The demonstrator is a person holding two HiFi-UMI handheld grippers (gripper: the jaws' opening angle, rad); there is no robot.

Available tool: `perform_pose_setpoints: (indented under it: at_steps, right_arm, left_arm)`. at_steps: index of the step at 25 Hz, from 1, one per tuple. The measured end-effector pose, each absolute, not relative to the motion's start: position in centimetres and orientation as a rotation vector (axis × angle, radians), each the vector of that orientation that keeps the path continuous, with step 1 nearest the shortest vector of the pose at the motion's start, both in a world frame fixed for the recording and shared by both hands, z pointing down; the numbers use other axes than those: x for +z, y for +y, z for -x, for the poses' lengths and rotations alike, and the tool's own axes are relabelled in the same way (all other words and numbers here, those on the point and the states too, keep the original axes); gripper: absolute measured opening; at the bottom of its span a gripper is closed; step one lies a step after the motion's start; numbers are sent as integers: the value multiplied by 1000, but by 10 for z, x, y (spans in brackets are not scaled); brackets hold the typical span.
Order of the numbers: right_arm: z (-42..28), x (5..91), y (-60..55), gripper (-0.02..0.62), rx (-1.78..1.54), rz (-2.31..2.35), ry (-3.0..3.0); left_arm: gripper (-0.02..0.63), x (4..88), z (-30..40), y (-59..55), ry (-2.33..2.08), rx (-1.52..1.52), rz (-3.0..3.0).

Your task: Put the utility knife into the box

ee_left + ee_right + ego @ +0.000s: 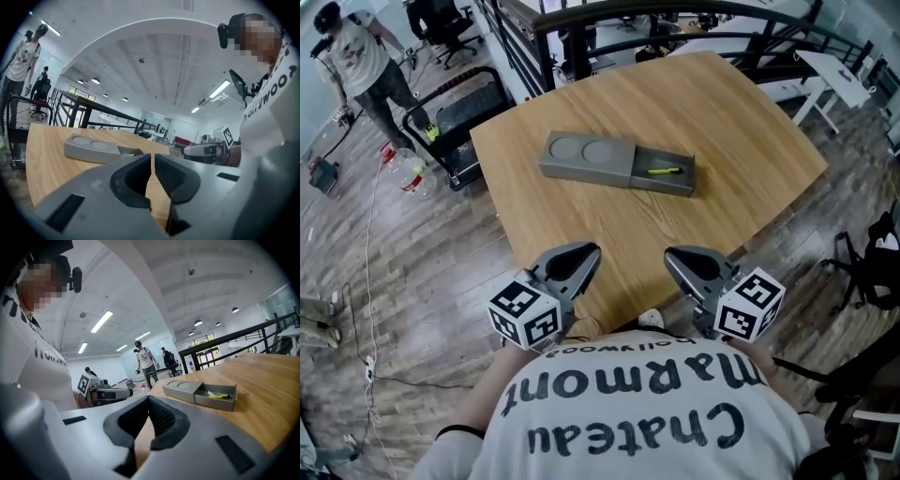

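Observation:
A grey box point(591, 159) lies mid-table with its drawer point(670, 175) slid out to the right. The yellow-green utility knife point(664, 172) lies inside that drawer. My left gripper point(584, 255) and right gripper point(678, 259) hover side by side over the table's near edge, well short of the box. Both are shut with nothing between the jaws. The left gripper view shows its gripper point(153, 161) shut, with the box point(89, 149) far ahead on the left. From the right gripper point(149, 404), also shut, the box point(185, 390) and knife point(219, 396) appear ahead on the right.
The wooden table point(750, 141) is irregular in outline, and a black railing point(675, 11) runs behind it. A black cart point(459, 112) and bottles point(408, 173) stand on the floor to the left, near a person point(356, 56). A black chair point(872, 272) is at the right.

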State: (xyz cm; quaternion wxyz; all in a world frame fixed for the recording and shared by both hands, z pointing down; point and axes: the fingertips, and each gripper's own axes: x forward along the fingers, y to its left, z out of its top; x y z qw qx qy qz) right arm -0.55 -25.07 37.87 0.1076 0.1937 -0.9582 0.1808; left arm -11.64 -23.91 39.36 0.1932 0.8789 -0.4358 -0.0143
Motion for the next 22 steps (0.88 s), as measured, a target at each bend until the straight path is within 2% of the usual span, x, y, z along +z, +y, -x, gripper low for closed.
perform_pose_setpoints:
  at_steps: [22]
  right_arm:
    - [8, 389, -267, 9, 553, -564, -2800]
  left_arm:
    - [28, 402, 121, -253, -1231, -41, -2440]
